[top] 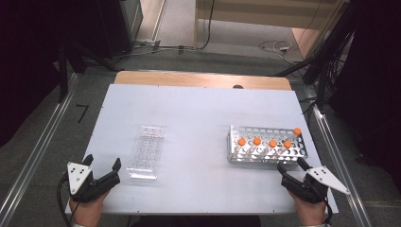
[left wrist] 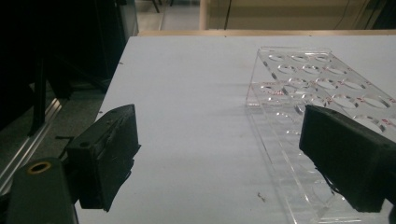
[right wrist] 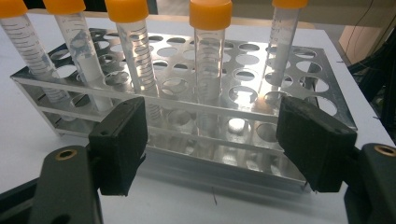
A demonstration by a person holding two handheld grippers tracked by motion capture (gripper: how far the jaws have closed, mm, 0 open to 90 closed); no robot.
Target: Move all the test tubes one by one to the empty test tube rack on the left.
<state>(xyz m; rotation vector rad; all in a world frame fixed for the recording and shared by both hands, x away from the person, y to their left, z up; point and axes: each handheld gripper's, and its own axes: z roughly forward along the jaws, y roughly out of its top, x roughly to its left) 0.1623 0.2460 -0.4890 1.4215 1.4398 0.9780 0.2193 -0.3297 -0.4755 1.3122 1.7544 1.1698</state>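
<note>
A clear plastic rack (top: 145, 151) with no tubes in it lies on the white table (top: 198, 109) at the left; its round holes (left wrist: 322, 79) face up. A metal rack (top: 267, 146) at the right holds several orange-capped tubes (top: 257, 141), standing upright (right wrist: 208, 60). My left gripper (top: 102, 165) is open near the table's front left corner, just left of the clear rack, with nothing between its jaws (left wrist: 219, 163). My right gripper (top: 292, 166) is open just in front of the metal rack, aimed at its near row of tubes (right wrist: 212, 149).
The table's wooden far edge (top: 203, 79) shows beyond the white top. Metal rails (top: 38, 156) run along both sides on the floor. Cables (top: 279, 46) lie on the floor behind the table.
</note>
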